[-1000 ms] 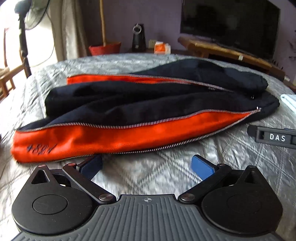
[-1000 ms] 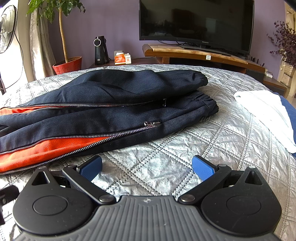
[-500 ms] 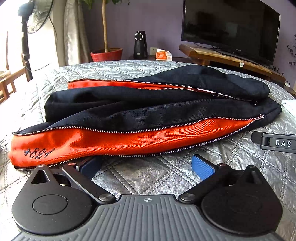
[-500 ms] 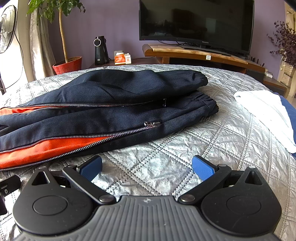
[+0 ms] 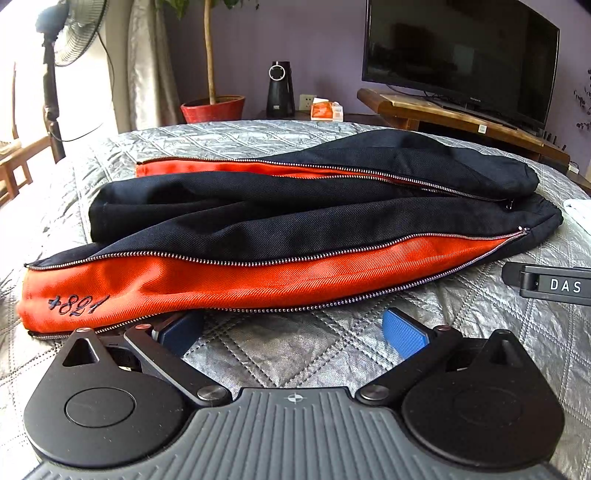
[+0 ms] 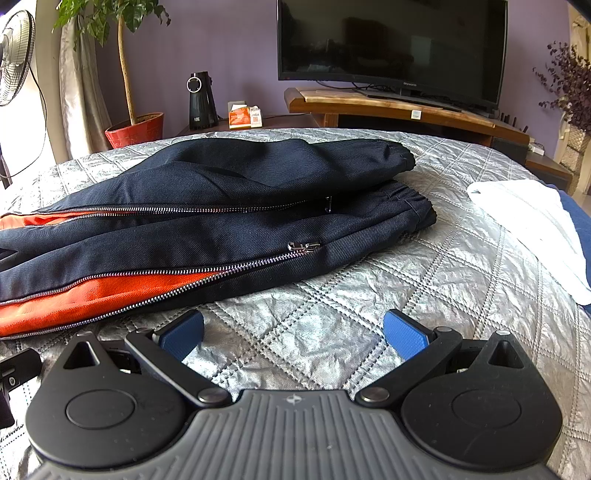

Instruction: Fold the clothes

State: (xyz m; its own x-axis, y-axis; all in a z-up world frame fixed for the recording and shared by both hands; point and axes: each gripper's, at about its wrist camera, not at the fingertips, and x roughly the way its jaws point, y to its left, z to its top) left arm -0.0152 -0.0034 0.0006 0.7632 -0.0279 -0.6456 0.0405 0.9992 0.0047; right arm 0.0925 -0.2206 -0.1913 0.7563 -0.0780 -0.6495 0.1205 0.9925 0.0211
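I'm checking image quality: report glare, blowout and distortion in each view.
Left wrist view: window area behind the fan is blown out white; fisheye bends the TV; trousers sharp. Right wrist view: even light, sheen on the quilt, curved edges.

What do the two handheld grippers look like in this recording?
Both look alike. The left gripper and right gripper each have blue textured fingertip pads on black linkage arms, round black pivot discs and a ribbed grey body with a small crosshair mark. No hands or sleeves show.
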